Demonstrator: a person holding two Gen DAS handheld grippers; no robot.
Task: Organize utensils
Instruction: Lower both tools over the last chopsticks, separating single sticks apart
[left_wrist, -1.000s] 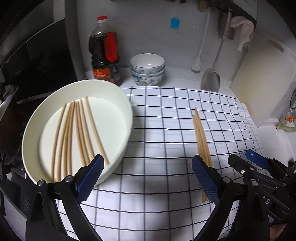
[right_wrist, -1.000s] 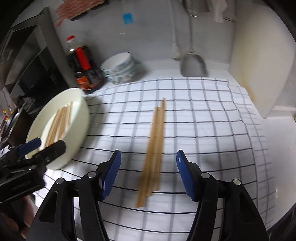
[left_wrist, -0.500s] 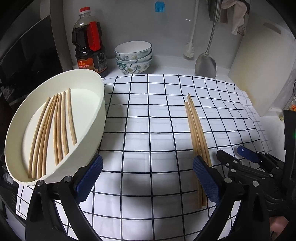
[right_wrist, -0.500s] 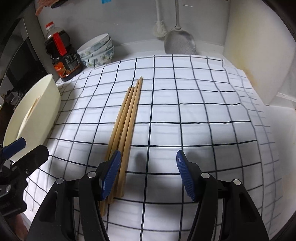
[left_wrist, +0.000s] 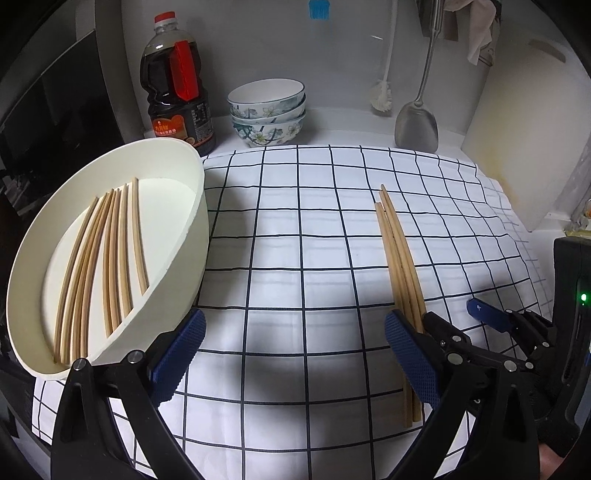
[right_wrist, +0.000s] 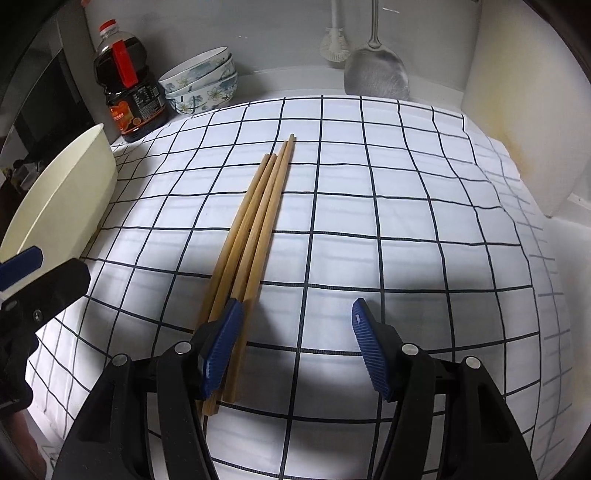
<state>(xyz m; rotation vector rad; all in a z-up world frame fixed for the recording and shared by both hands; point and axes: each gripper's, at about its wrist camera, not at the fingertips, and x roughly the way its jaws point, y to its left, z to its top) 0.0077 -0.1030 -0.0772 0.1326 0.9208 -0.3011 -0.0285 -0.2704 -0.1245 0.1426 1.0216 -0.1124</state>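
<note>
From the left wrist we see into the cream oval basin (left_wrist: 110, 229), where about eight pale wooden chopsticks (left_wrist: 99, 258) lie side by side along its floor; the right wrist shows only the basin's outer wall (right_wrist: 62, 206), its contents hidden. The right wrist gives us the clearer look at the loose chopsticks (right_wrist: 255, 221): four smooth, light-brown sticks bunched almost parallel on the checked cloth (right_wrist: 388, 236), their far tips slightly staggered and fanning toward the back wall, their near ends running under the right gripper's left finger. The right gripper (right_wrist: 295, 339) stands with jaws apart, nothing pressed between them, the bundle at its left pad rather than in the gap. The left gripper (left_wrist: 291, 354) is likewise spread wide over bare cloth, its left pad just beside the basin's near right wall. At the far left stand a dark sauce bottle (left_wrist: 177, 99) and stacked floral bowls (left_wrist: 267, 110); a metal spatula (left_wrist: 417, 122) hangs at the far wall.
</note>
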